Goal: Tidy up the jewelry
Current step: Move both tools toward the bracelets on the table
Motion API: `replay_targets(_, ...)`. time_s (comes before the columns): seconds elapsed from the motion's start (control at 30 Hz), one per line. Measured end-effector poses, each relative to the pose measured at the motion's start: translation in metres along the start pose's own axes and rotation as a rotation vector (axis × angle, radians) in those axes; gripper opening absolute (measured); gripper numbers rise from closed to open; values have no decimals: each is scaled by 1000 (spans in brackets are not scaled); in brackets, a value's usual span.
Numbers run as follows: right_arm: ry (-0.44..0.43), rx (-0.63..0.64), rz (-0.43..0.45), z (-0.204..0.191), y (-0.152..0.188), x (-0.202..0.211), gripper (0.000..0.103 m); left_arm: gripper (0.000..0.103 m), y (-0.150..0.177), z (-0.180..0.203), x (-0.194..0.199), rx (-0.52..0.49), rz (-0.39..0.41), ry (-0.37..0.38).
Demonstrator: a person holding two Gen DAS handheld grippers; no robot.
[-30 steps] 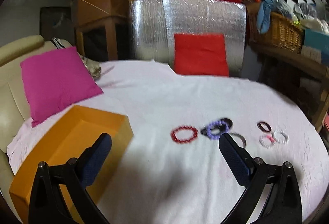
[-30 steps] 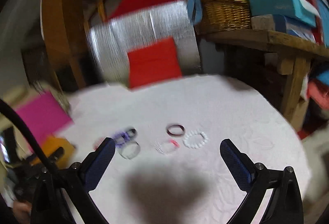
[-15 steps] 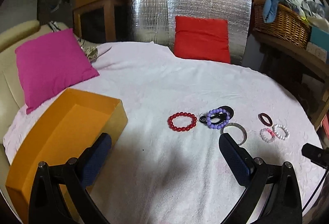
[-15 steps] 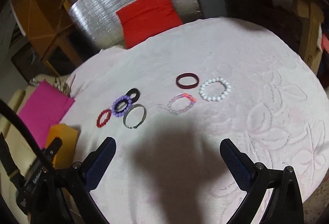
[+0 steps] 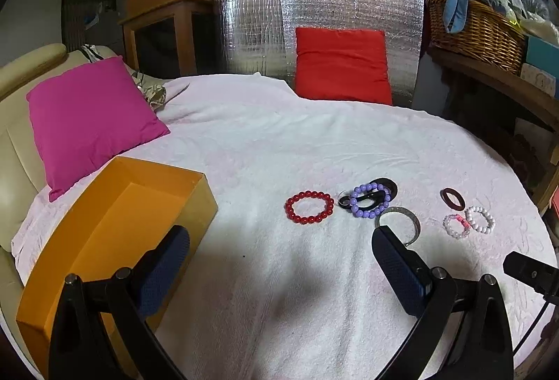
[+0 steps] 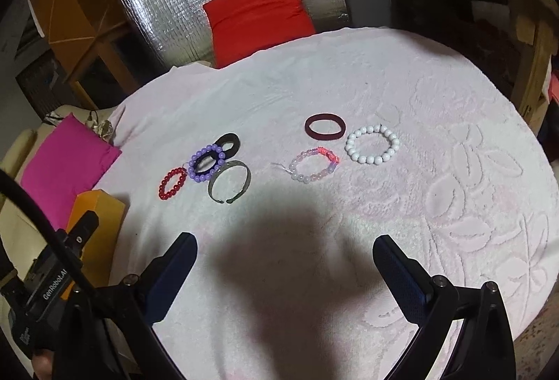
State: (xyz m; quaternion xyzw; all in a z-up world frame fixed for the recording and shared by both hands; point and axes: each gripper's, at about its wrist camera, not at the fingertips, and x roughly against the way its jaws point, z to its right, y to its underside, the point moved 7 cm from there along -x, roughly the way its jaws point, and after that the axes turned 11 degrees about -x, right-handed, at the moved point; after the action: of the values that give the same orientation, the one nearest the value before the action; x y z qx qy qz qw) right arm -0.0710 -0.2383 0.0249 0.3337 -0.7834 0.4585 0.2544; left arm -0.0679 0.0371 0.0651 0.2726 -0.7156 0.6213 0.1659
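box point(image 5: 115, 223) is set at the left edge of the tabletop point(image 5: 279, 142) | bracelets point(image 6: 372, 145) are laid in a row right of it | pillow point(image 5: 87, 118) is propped behind the box | cushion point(image 5: 342, 65) is leaned at the far edge

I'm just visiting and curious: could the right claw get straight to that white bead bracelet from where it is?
Probably yes. The right claw is open and holds nothing, and only bare pink towel lies between it and the white bead bracelet. The pink-and-clear bead bracelet sits just beside it, so aim matters.
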Motion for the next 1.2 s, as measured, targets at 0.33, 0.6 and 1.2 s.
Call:
replay_targets(0.33,9,-8,-10,0,1,-3,102,103,-1,-1,1,-9,-1,-9)
replay_targets(0.6,57,30,-21,1,-8,-16,98,103,-1,0,-2,-5,-12,-10)
replay_targets(1.2,81,78,-105,14,-27,-55,85,103,8,24,-48,-6,-170,132)
